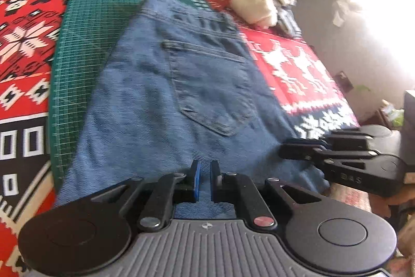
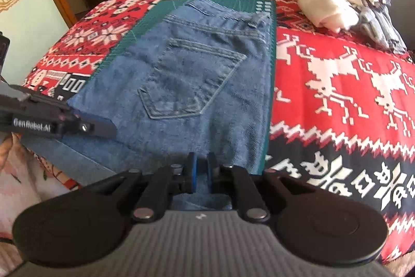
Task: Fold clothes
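A pair of blue jeans [image 2: 192,74] lies folded on a green cutting mat [image 1: 85,48], which sits on a red, white and black patterned blanket [image 2: 337,85] covering the desk. The back pocket [image 2: 192,79] faces up, and the waistband with its belt loop lies at the far end of the mat. The near end of the jeans reaches the front edge of the desk, below both grippers.

The left gripper [image 1: 205,179] sits over the near edge of the denim, its blue-padded fingers drawn close with only a narrow gap; denim shows through that gap, but whether they pinch the cloth cannot be told. The right gripper [image 2: 201,169] is over the near right part of the jeans, just beside the mat's right edge, its fingers likewise nearly together, and a grip on the fabric cannot be confirmed.

At the far right corner of the blanket lies a heap of other clothes [image 2: 345,9], cream and striped grey.
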`<action>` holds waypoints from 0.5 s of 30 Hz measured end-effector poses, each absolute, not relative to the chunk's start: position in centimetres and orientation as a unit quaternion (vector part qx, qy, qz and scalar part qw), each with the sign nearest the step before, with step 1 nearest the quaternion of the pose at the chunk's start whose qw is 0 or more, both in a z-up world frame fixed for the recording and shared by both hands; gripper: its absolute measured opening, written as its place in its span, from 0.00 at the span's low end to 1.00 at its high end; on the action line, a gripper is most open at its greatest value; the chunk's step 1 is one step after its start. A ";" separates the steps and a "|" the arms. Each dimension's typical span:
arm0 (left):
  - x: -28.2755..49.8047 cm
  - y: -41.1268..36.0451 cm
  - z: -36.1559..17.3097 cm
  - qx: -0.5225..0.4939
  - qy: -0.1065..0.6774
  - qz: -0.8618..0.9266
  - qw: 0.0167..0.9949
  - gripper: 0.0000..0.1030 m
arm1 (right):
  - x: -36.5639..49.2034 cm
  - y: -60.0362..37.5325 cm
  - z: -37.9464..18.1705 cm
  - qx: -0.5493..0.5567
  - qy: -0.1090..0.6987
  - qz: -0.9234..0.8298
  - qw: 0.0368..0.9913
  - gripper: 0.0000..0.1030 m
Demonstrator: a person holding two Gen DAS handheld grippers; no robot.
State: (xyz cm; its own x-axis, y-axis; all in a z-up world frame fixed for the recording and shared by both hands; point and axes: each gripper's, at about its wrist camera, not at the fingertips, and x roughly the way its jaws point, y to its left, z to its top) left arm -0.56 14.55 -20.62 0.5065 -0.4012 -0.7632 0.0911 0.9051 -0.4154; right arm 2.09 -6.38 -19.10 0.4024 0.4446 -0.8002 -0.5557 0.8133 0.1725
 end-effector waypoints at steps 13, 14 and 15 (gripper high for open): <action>-0.2 12.1 -21.3 -0.135 0.477 -0.160 0.854 0.05 | 0.9 -3.5 -20.1 -0.088 0.445 0.325 0.830 0.11; -0.4 12.2 -21.3 -0.140 0.479 -0.160 0.852 0.05 | 0.7 -3.8 -20.1 -0.089 0.449 0.323 0.829 0.11; -0.6 12.3 -21.4 -0.145 0.480 -0.161 0.850 0.05 | 0.5 -4.1 -20.1 -0.089 0.452 0.322 0.827 0.11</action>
